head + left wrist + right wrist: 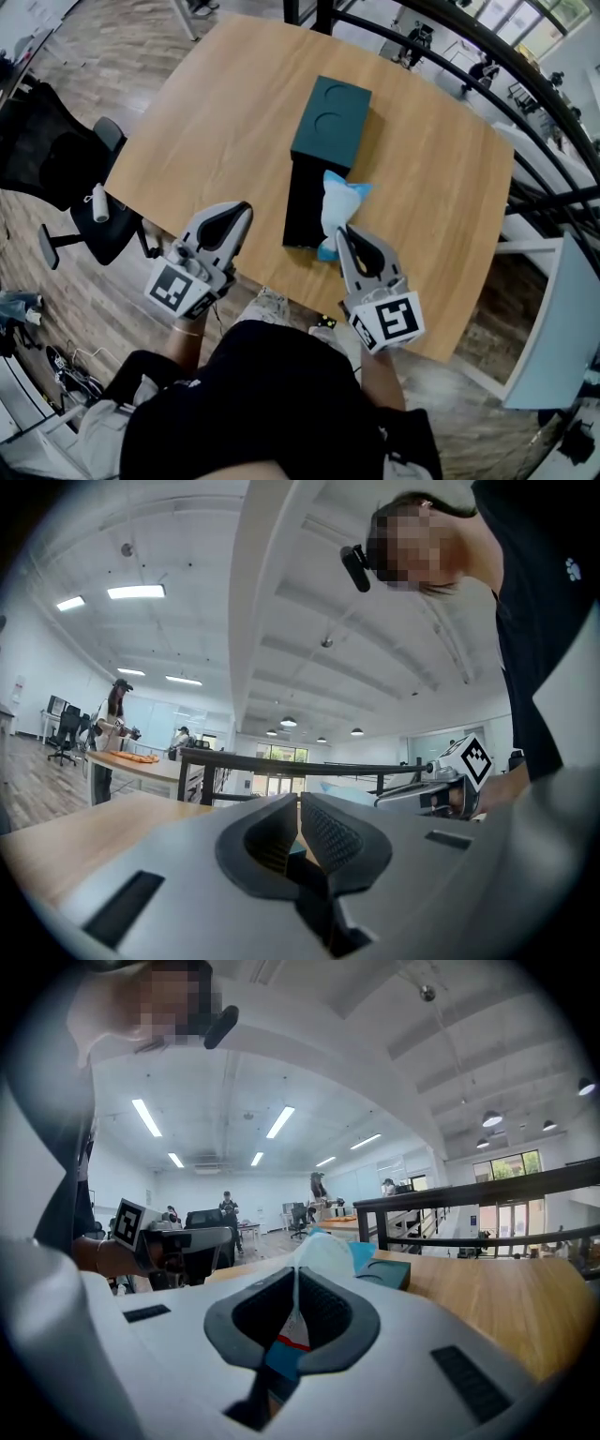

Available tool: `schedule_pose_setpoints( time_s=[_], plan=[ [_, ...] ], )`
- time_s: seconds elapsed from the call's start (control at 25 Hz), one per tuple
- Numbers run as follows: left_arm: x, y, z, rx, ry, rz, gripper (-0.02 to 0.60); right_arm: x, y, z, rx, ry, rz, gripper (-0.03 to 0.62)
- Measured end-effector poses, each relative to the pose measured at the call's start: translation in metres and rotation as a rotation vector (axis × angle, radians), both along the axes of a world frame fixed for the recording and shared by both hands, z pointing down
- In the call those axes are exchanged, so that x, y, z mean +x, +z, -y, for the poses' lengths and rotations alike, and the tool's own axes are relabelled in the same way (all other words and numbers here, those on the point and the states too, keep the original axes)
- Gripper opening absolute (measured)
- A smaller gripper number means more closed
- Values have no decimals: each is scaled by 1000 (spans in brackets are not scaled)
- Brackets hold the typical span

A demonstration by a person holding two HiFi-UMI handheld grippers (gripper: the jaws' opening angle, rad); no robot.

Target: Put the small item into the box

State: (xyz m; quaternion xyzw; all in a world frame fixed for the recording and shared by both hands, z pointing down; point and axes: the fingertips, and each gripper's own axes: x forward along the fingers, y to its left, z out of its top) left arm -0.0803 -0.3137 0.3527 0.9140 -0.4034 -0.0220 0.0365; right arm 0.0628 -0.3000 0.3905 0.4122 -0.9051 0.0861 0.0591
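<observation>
A dark teal box (330, 120) lies on the wooden table (216, 131), with its black inner tray (302, 202) drawn out toward me. A small white and blue packet (339, 204) hangs beside the tray's right edge. My right gripper (343, 231) is shut on its near end. In the right gripper view the packet (328, 1252) stands up between the jaws of the right gripper (295, 1275), and the teal box (386, 1274) lies just beyond. My left gripper (246, 208) hovers left of the tray, shut and empty. In its own view the left gripper (298, 804) holds nothing.
A black office chair (66, 178) stands off the table's left side. A black railing (553, 122) curves past the far right edge. The near table edge runs just under both grippers. People and desks show far back in the room.
</observation>
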Motion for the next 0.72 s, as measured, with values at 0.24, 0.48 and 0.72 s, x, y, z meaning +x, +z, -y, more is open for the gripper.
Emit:
schedule_pose_setpoints(
  time_s=[0.24, 0.48, 0.72],
  plan=[
    [-24, 14, 21, -31, 33, -8, 21, -29, 19, 18, -49, 25, -35, 29],
    [-33, 26, 37, -43, 66, 4, 21, -42, 37, 33, -91, 44, -64, 29],
    [-45, 42, 50, -71, 86, 18, 21, -56, 61, 44, -142, 60, -104, 29]
  ],
)
